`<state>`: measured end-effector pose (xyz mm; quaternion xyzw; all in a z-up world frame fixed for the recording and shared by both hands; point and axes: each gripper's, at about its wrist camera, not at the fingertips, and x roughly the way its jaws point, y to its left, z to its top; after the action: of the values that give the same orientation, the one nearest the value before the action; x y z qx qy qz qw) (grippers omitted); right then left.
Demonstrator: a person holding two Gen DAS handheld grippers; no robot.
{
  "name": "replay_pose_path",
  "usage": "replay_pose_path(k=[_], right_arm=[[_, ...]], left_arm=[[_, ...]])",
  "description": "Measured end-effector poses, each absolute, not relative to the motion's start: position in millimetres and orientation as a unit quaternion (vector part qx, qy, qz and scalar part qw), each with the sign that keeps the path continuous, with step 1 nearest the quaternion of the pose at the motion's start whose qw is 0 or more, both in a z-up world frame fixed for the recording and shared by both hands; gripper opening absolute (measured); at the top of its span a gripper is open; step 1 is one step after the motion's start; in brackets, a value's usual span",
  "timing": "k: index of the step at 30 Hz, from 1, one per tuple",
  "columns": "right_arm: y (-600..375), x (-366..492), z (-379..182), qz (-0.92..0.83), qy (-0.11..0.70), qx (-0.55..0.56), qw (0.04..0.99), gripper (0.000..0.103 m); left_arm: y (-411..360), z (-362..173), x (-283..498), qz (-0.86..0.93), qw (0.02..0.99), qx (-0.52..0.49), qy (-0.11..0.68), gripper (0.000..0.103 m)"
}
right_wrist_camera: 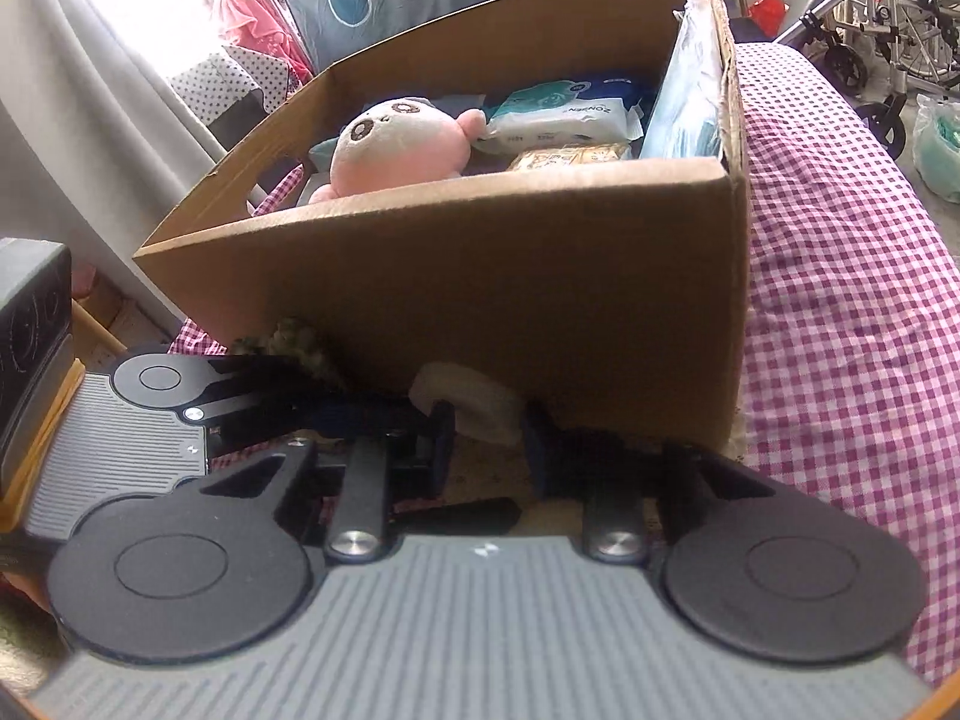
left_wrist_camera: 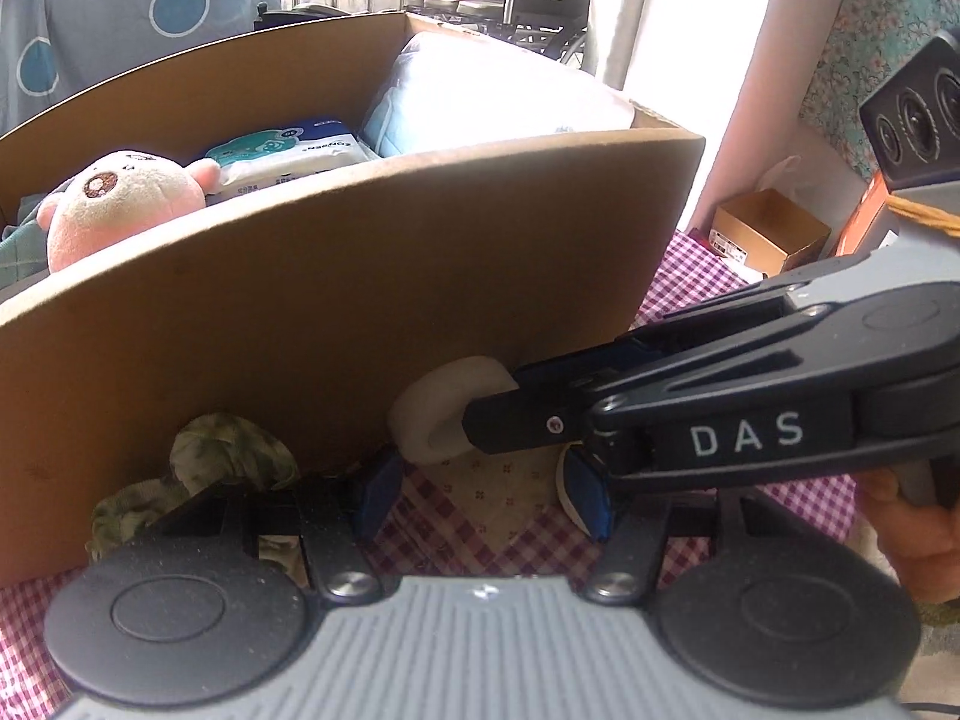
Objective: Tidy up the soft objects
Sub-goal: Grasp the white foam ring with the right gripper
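Observation:
A large cardboard box [left_wrist_camera: 360, 276] stands on the checked cloth and holds a pink plush toy [left_wrist_camera: 114, 204], wipe packs [left_wrist_camera: 288, 153] and a bagged pillow [left_wrist_camera: 480, 96]. A white soft roll [left_wrist_camera: 438, 414] lies at the foot of the box's near wall. My right gripper [left_wrist_camera: 504, 414] reaches in from the right, its fingers on either side of the roll; in its own view the roll [right_wrist_camera: 474, 402] sits between open fingers [right_wrist_camera: 486, 450]. My left gripper [left_wrist_camera: 480, 498] is open and empty just in front. A crumpled green cloth [left_wrist_camera: 222, 456] lies at the left.
The box [right_wrist_camera: 480, 276] fills most of both views. The purple checked bedcover [right_wrist_camera: 840, 300] stretches to the right. A small open carton [left_wrist_camera: 768, 228] and a black speaker [left_wrist_camera: 918, 114] stand at the far right. Wheelchairs [right_wrist_camera: 870, 18] are behind the bed.

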<state>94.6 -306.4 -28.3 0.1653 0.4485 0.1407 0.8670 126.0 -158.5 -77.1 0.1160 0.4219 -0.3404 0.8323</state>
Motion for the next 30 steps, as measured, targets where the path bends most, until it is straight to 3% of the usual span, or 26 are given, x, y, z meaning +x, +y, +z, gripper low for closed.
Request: replay_pose_path(k=[11,24,30], right_arm=[[-329,88,-35,0.172,0.513,0.357,0.762,0.025],[-306,102,-47,0.125,0.519,0.279,0.798,0.025],[-276,111,-46,0.126,0.515,0.2,0.824,0.024]], left_arm=[[-122,-53,131,-0.352,0.783,0.023,0.512,0.068],[-133,-75,125,-0.329,0.813,0.107,0.468,0.066],[-155,-82,121,-0.317,0.824,0.171,0.436,0.057]])
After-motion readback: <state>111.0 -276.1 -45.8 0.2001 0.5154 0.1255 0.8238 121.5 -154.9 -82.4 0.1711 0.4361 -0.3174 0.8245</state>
